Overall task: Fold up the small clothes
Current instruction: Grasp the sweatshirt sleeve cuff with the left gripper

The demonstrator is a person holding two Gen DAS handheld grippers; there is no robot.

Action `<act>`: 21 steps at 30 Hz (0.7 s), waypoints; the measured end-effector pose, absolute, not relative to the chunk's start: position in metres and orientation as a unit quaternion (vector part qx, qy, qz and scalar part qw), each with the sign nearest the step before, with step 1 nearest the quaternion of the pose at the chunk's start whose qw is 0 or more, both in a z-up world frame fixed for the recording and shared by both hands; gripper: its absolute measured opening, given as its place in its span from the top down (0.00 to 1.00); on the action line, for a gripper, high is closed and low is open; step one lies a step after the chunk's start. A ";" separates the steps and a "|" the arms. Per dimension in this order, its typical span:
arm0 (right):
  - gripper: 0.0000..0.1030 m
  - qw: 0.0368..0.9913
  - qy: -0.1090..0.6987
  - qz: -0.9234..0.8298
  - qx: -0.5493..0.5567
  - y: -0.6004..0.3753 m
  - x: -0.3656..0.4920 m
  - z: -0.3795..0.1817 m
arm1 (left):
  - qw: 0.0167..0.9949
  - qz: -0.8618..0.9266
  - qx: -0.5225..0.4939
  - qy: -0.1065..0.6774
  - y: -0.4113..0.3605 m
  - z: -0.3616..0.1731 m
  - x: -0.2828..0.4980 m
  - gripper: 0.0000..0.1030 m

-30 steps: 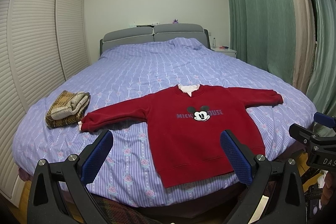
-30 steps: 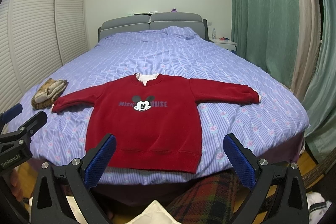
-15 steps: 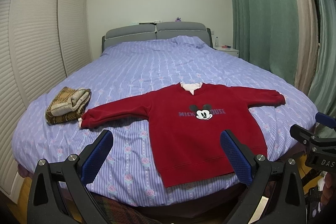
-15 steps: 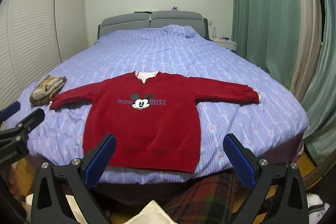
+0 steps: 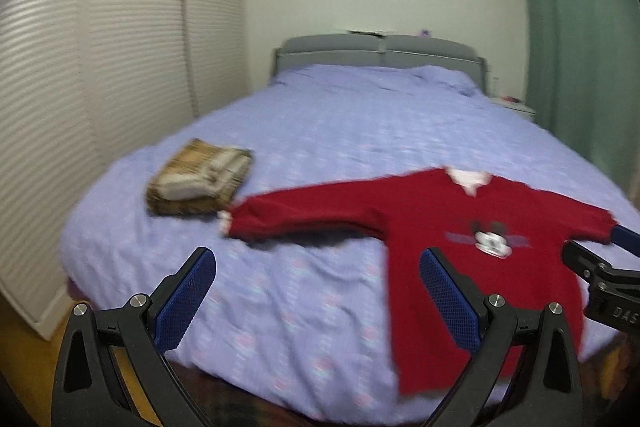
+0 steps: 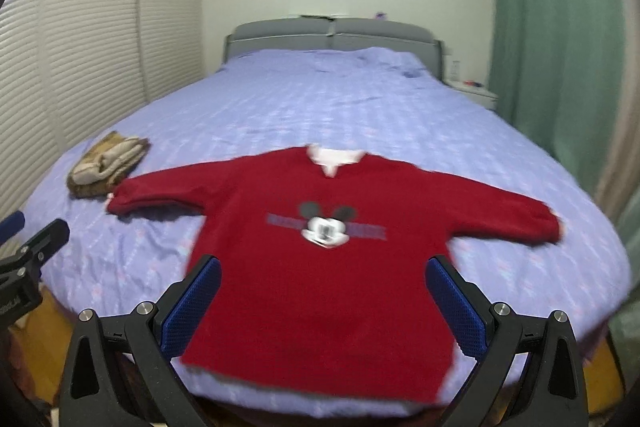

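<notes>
A small red sweatshirt (image 6: 320, 267) with a cartoon mouse print and a white collar lies flat, face up, sleeves spread, at the near end of the bed. In the left wrist view the sweatshirt (image 5: 460, 251) sits to the right. My left gripper (image 5: 316, 291) is open and empty, above the blue cover short of the left sleeve (image 5: 304, 215). My right gripper (image 6: 324, 303) is open and empty, above the sweatshirt's lower body near the hem. Each gripper shows at the edge of the other's view.
A folded tan plaid garment (image 5: 200, 179) lies on the bed just left of the left cuff, also in the right wrist view (image 6: 106, 163). The bed (image 6: 340, 99) has a lilac patterned cover. White louvred wardrobe doors (image 5: 100, 67) stand left, green curtains (image 6: 556, 27) right.
Both grippers have moved forward toward the bed, so the sweatshirt looks larger. The left gripper has swung left, toward the left sleeve. Both stay open. The now frames are motion-blurred.
</notes>
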State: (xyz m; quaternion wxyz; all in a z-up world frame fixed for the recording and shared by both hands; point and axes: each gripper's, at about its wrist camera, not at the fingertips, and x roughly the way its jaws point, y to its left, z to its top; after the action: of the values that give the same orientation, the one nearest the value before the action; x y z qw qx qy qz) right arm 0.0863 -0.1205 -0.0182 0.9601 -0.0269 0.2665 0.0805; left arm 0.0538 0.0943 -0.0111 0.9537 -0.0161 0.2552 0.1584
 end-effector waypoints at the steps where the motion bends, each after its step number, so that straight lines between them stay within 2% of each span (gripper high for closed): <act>1: 0.01 0.959 0.266 0.093 -0.030 -0.111 0.097 -0.019 | 0.951 0.173 -0.021 0.255 0.106 -0.010 0.061 0.00; 5: 0.01 0.954 0.264 0.130 -0.048 -0.078 0.132 -0.020 | 0.944 0.187 -0.045 0.267 0.139 -0.008 0.087 0.00; 8: 0.01 0.949 0.266 0.162 -0.048 -0.054 0.159 -0.019 | 0.942 0.194 -0.022 0.273 0.155 -0.011 0.107 0.00; 12: 0.01 0.946 0.268 0.175 -0.052 -0.026 0.188 -0.019 | 0.942 0.196 -0.018 0.270 0.181 -0.028 0.133 0.00; 15: 0.01 0.942 0.275 0.181 -0.062 0.002 0.209 -0.027 | 0.941 0.187 -0.056 0.277 0.210 -0.055 0.153 0.00; 21: 0.01 0.934 0.288 0.196 -0.083 0.051 0.236 -0.049 | 0.924 0.170 -0.139 0.313 0.254 -0.101 0.184 0.17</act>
State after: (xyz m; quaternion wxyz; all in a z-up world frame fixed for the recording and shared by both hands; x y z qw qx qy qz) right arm 0.2363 0.0515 -0.0489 0.9336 -0.0829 0.2882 0.1961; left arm 0.1839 0.2543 -0.1006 0.9241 -0.1389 0.3131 0.1696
